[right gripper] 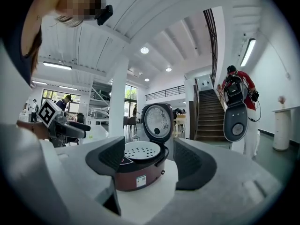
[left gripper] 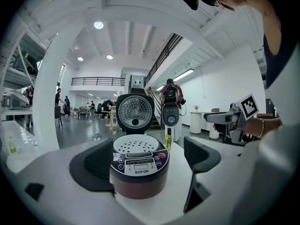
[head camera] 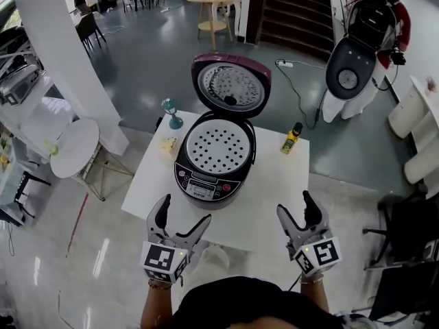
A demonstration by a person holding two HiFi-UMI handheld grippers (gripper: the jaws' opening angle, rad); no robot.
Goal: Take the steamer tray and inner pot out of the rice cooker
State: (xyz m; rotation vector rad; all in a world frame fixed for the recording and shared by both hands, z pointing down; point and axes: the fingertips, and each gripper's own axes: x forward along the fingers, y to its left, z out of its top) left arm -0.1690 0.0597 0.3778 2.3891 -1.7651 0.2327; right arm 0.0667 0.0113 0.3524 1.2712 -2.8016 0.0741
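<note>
A dark red rice cooker [head camera: 207,180] stands on the white table [head camera: 274,184] with its lid [head camera: 231,85] swung up at the back. The white perforated steamer tray [head camera: 217,146] sits in its mouth, hiding the inner pot. The cooker [left gripper: 139,168] faces the left gripper view, tray [left gripper: 135,144] on top. In the right gripper view the cooker [right gripper: 138,168] and tray [right gripper: 141,150] show from its right side. My left gripper [head camera: 184,226] is open near the table's front edge, left of the cooker's front. My right gripper [head camera: 297,210] is open at the front right. Both hold nothing.
A yellow bottle [head camera: 291,138] stands at the table's back right; a small teal object [head camera: 171,112] and a pale item [head camera: 168,144] at the back left. A round white table [head camera: 74,147] lies to the left, a white robot [head camera: 350,74] behind.
</note>
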